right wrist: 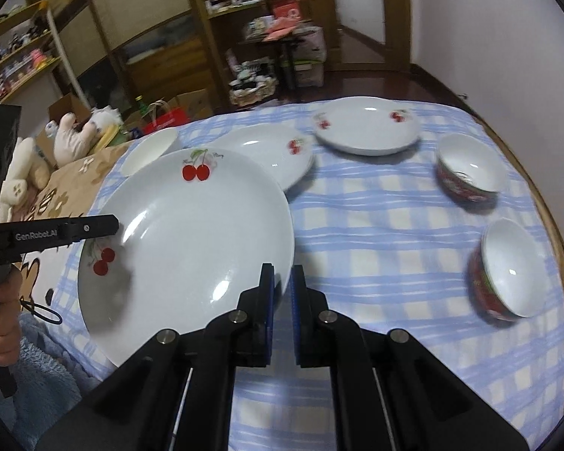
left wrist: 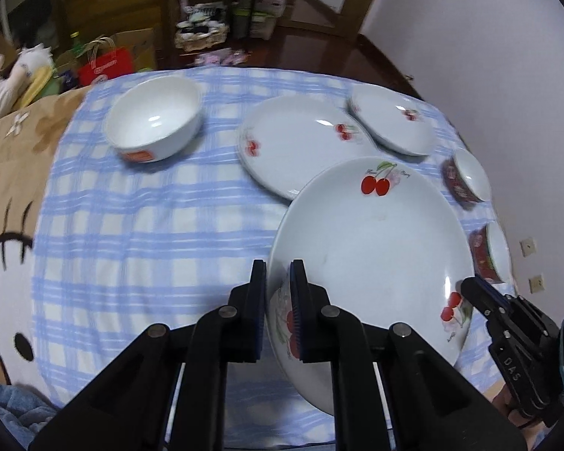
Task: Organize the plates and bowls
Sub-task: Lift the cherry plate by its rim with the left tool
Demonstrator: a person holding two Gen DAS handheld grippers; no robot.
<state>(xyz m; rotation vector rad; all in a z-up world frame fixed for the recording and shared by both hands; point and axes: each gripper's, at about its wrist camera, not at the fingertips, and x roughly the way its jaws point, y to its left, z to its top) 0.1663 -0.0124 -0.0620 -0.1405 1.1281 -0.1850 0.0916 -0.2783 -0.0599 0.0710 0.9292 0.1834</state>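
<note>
While every bowl sits empty, I count three plates and three bowls: one white bowl (left wrist: 154,120), two red-sided bowls (right wrist: 470,173). My left gripper (left wrist: 278,312) and right gripper (right wrist: 282,312) are each pinched tight on opposite rims of the large cherry-printed plate (right wrist: 191,240), raised above the checked cloth (left wrist: 150,233).

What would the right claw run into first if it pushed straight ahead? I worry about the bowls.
Probably neither bowl. The right claw, shut on the big plate, points at the checked cloth; the red bowls sit off to its right. Depth is uncertain.
</note>
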